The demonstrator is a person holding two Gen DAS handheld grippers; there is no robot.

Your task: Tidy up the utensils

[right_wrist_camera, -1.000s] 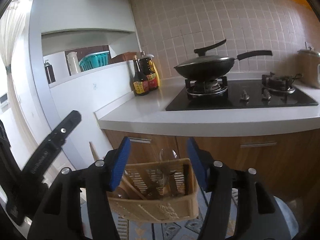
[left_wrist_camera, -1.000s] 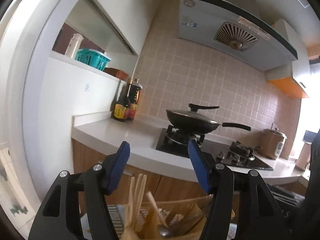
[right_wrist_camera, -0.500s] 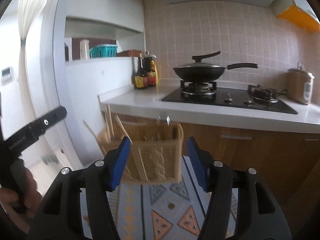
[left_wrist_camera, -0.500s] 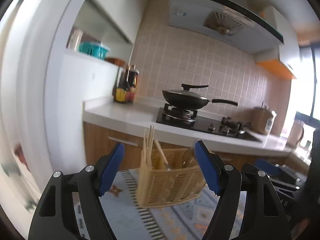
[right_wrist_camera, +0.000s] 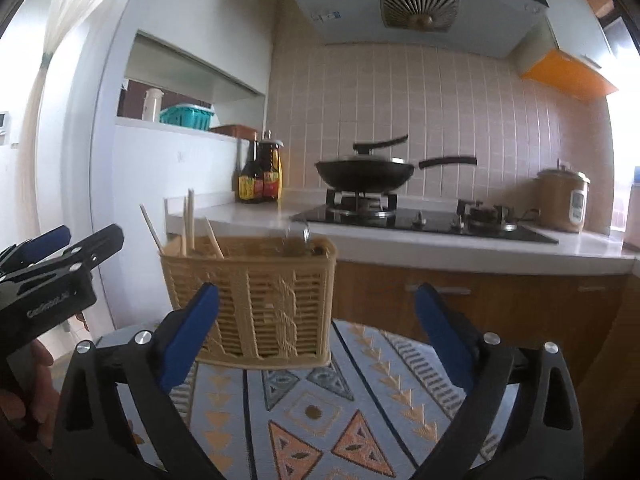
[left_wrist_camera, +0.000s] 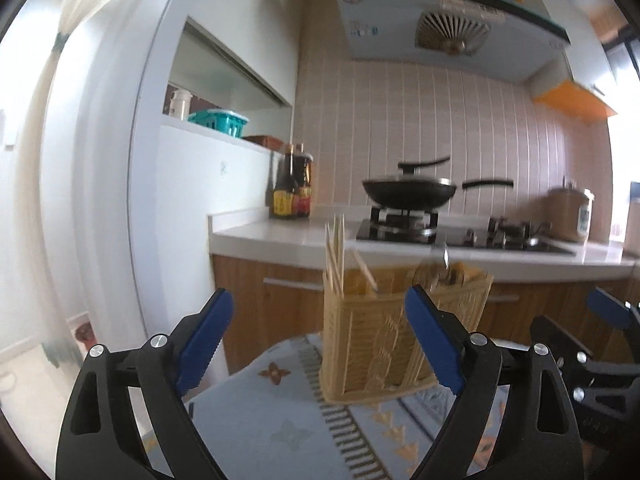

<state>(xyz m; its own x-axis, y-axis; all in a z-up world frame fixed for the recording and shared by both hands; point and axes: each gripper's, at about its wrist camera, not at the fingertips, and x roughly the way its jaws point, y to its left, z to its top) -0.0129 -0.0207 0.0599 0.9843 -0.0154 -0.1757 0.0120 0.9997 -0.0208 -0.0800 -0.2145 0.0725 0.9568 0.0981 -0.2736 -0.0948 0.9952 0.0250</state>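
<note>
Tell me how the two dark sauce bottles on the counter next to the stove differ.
In the right wrist view, the left sauce bottle has a slim neck, while the right sauce bottle is wider, with a broad cap. The left one looks almost black; the right one shows amber at its edge. Both stand upright, side by side, on the white counter, and both have yellow and red labels.

Home kitchen: gas hob (right_wrist_camera: 424,218), lidded wok (right_wrist_camera: 364,172), range hood (right_wrist_camera: 416,4), tiled backsplash (right_wrist_camera: 460,112), sauce bottles (right_wrist_camera: 260,178).
</note>
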